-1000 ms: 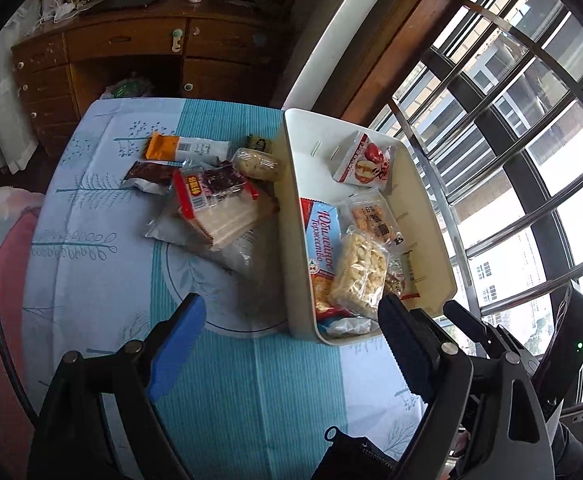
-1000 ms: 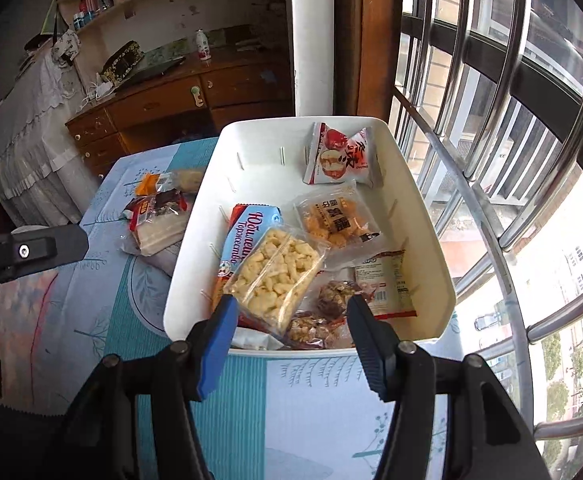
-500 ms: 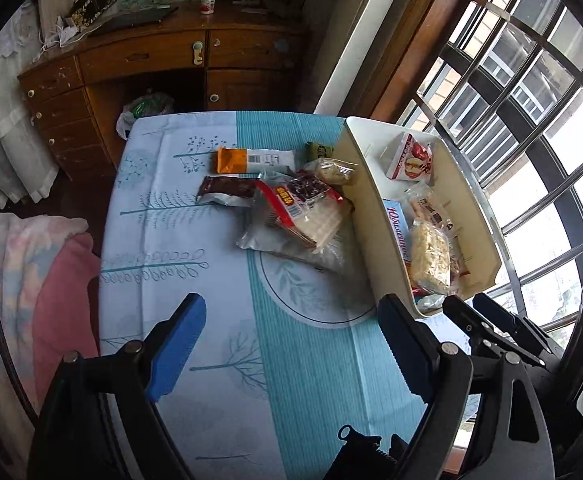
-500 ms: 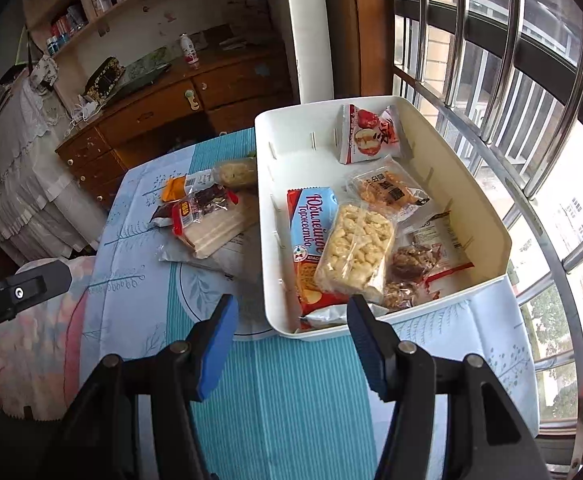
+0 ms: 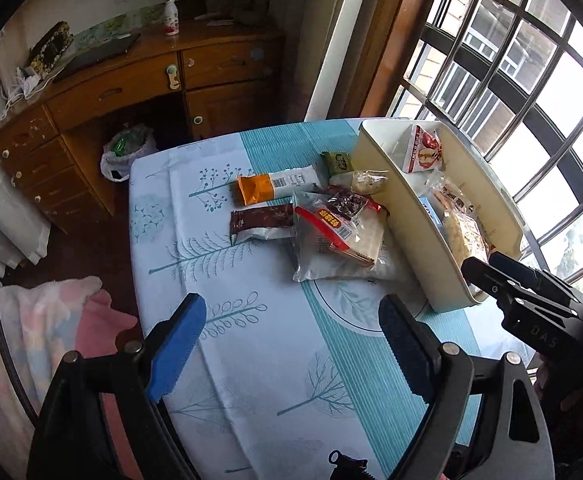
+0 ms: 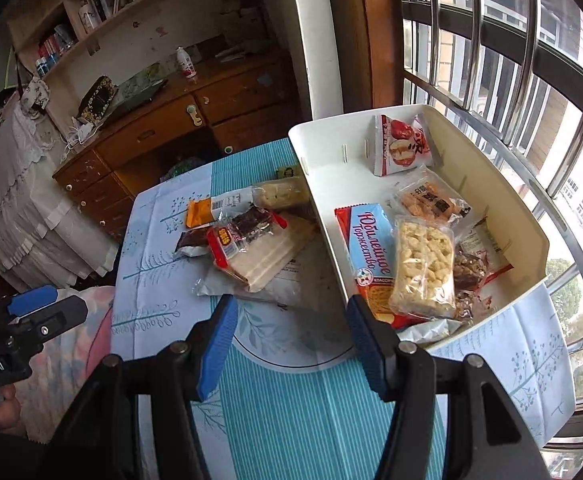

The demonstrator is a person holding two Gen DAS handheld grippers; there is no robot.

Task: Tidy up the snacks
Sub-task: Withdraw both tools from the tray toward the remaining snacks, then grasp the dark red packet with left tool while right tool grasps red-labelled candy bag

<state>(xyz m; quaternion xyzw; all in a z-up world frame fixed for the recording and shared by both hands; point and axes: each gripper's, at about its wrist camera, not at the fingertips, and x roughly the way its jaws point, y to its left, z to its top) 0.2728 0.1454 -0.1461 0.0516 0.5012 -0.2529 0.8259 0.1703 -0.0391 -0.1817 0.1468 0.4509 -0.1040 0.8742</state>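
Observation:
A white bin (image 6: 503, 208) stands on the right of the table and holds several snack packs, among them a blue and red biscuit pack (image 6: 365, 248) and a puffed rice bar (image 6: 423, 268). It also shows in the left wrist view (image 5: 415, 236). Left of it lie loose snacks: a red-labelled wafer pack (image 5: 341, 228), a brown bar (image 5: 261, 220), an orange and white bar (image 5: 277, 186) and a small green packet (image 5: 337, 162). My left gripper (image 5: 291, 352) is open and empty above the table's near part. My right gripper (image 6: 293, 344) is open and empty, near the bin's front left corner.
The table carries a blue and white cloth with tree prints (image 5: 227, 264). A wooden desk with drawers (image 5: 123, 92) stands beyond it, with a bag (image 5: 125, 152) underneath. A barred window (image 6: 531, 80) runs along the right. A pink blanket (image 5: 51, 320) lies left.
Both grippers have pulled back and swung left, away from the bin. The loose snacks now sit nearer the middle of both views. Both stay open and empty.

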